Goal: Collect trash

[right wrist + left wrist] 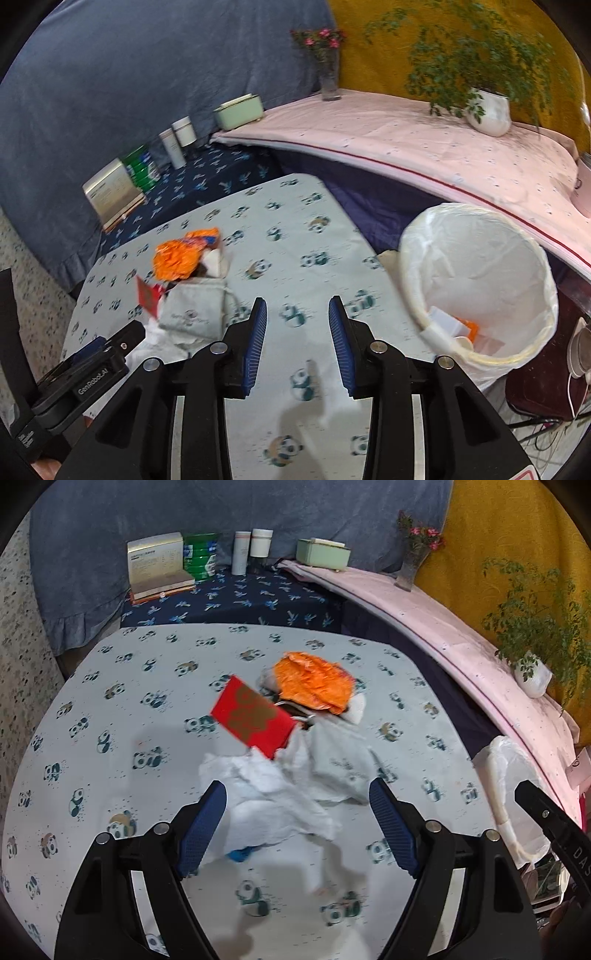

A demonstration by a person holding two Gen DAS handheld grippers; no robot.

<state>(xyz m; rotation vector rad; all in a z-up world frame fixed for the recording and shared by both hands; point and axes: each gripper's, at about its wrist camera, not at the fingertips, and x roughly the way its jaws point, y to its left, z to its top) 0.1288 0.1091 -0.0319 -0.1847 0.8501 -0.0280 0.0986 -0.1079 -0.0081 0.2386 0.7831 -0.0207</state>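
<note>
A pile of trash lies on the panda-print table (110, 738): a red packet (255, 716), an orange wrapper (314, 683), a grey-white pouch (340, 764) and crumpled white tissue (273, 805). My left gripper (297, 801) is open, its fingers on either side of the tissue. In the right wrist view the pile shows at the left: the orange wrapper (181, 258), the pouch (195, 314). My right gripper (297, 317) is open and empty above bare tablecloth (295, 240). A white-lined bin (480, 288) stands at the right and holds some scraps.
A dark blue shelf (240, 602) behind the table carries a box, a green can and bottles. A pink-covered ledge (406, 147) holds a vase, a green box and a potted plant (487, 110). The left gripper's body (92, 362) shows at lower left.
</note>
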